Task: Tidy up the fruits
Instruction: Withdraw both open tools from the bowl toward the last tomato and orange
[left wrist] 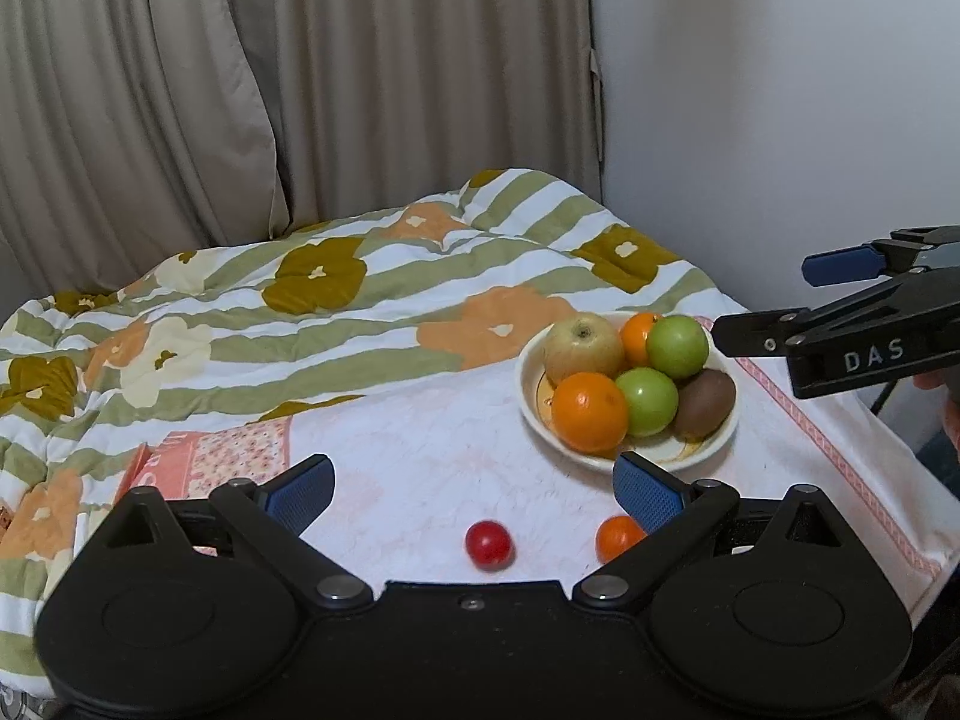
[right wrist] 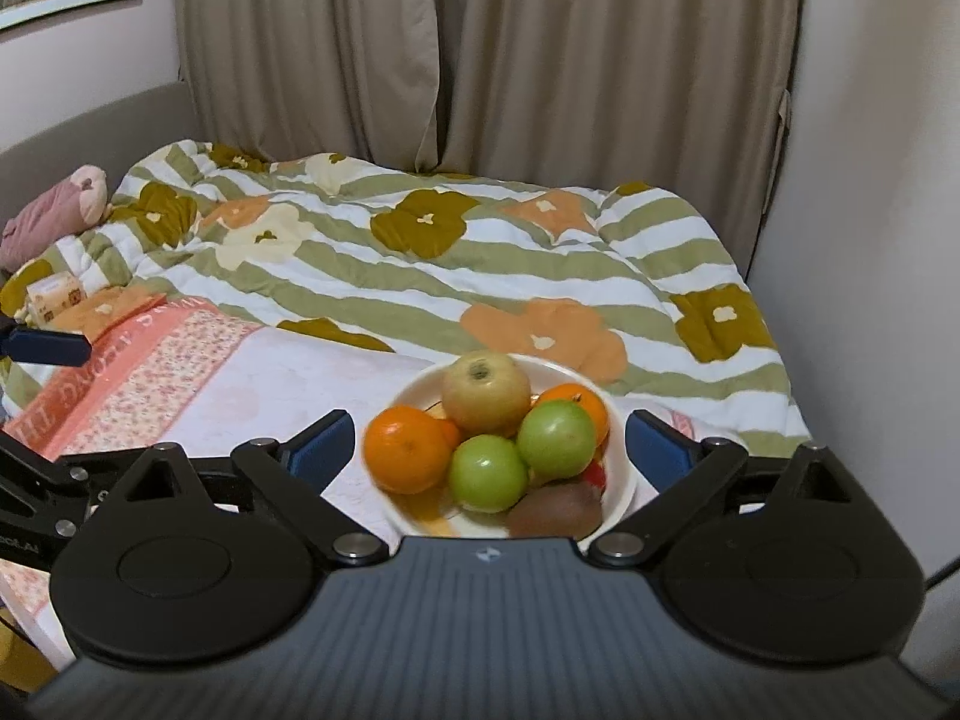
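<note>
Floral quilt (right wrist: 456,252), beige curtains (right wrist: 480,48) behind; both hand-held grippers spread, empty.

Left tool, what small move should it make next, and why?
Probably lower the left tool over the small red fruit and close. Its jaws are open and empty, the red fruit lies on the cloth between them, and it and a small orange fruit lie outside the bowl.

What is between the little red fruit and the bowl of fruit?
Nothing, only bare cloth between the red fruit and the bowl, seen in the left wrist view. A small orange sits beside it.
</note>
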Motion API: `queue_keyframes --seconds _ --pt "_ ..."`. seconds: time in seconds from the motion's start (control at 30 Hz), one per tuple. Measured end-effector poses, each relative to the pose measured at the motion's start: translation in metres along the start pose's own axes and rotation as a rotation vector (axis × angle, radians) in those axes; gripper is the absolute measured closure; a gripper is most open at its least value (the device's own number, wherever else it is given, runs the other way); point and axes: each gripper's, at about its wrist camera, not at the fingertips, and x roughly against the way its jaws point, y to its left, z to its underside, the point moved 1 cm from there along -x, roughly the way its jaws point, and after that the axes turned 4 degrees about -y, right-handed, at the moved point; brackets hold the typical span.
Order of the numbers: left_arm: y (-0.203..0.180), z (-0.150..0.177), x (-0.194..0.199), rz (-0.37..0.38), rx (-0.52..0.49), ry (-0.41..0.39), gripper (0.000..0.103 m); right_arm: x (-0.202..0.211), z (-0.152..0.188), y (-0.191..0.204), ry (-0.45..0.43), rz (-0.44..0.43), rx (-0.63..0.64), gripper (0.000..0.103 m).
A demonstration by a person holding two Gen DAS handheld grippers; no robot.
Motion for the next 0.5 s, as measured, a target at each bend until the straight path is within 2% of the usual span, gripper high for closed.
queue_keyframes --seconds 0.23,0.5 --pt "0.006 0.022 0.003 0.048 -0.055 0.014 0.002 0.012 0.024 0.027 0.034 0.018 -0.043 0.0" --pt "0.012 0.048 -0.015 0.122 -0.145 0.012 0.002 0.001 0.062 0.043 0.075 0.065 -0.125 0.0"
